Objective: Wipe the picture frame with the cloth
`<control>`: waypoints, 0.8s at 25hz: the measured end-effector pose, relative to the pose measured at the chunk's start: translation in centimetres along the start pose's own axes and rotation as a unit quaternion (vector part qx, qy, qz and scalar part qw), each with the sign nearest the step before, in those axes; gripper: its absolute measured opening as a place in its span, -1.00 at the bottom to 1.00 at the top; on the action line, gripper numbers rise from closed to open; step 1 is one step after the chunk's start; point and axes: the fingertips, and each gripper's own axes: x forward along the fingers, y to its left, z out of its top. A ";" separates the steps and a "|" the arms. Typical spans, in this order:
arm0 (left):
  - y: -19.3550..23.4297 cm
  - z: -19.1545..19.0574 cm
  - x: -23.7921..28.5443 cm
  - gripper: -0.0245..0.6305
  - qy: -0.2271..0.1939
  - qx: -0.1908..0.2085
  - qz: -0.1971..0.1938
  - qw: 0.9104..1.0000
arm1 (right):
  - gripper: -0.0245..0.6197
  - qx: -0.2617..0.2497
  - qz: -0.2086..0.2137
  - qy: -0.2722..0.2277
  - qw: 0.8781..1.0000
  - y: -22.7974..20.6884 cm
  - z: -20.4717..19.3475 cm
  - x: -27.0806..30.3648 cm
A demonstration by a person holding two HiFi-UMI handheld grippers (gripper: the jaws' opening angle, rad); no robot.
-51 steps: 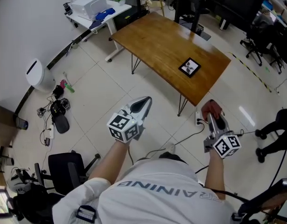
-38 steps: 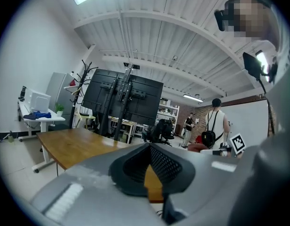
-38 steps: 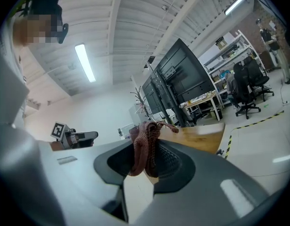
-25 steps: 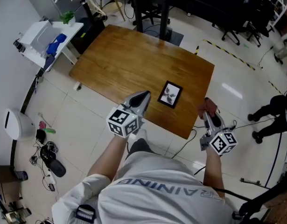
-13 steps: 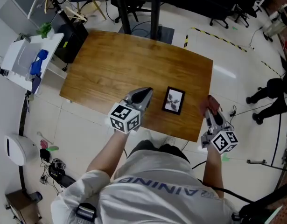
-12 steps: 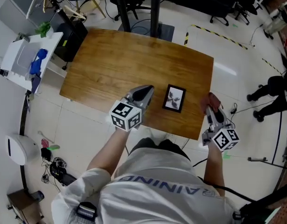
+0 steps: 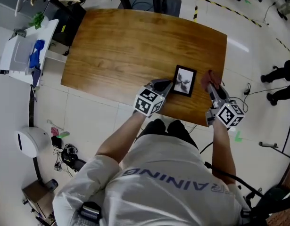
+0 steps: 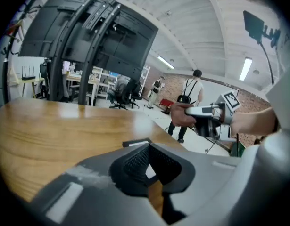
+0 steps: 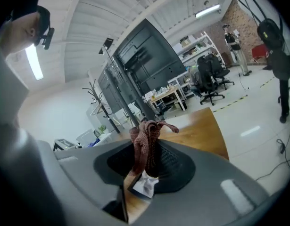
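The left gripper's jaws stand nearly together, with only a thin slit between their dark pads, and they hold nothing. Through that slit a scrap of the frame shows, its black edge lying just past the tips. The right gripper's jaws are clamped on the cloth, a red-brown bunch that stands up out of them. Under it a corner of the frame's white picture shows.

From the head view, the frame lies flat on the desk, close to the near edge and toward the right corner. The left gripper comes in from the frame's left, its tips right at the frame's left edge. I cannot tell whether they touch it. The right gripper is on the frame's right, near the desk's right edge, and the cloth is just beside the frame's right side but apart from it. Each gripper carries its marker cube on the side away from the frame, toward the person.

Well to the frame's left, past the desk's end, stands a white side table with a blue thing on it. To the frame's right a person in dark clothes stands on the pale tiled floor.
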 end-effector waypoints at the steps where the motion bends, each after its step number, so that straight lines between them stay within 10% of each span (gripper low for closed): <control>1: -0.2 -1.6 0.9 -0.91 0.021 -0.001 -0.004 1.000 | -0.58 0.011 0.000 0.012 1.000 -0.3 -1.0 0.9; 20: -1.1 -9.3 6.0 -0.91 0.115 -0.001 -0.031 0.993 | -0.58 0.160 0.034 0.155 0.974 0.3 -10.7 13.8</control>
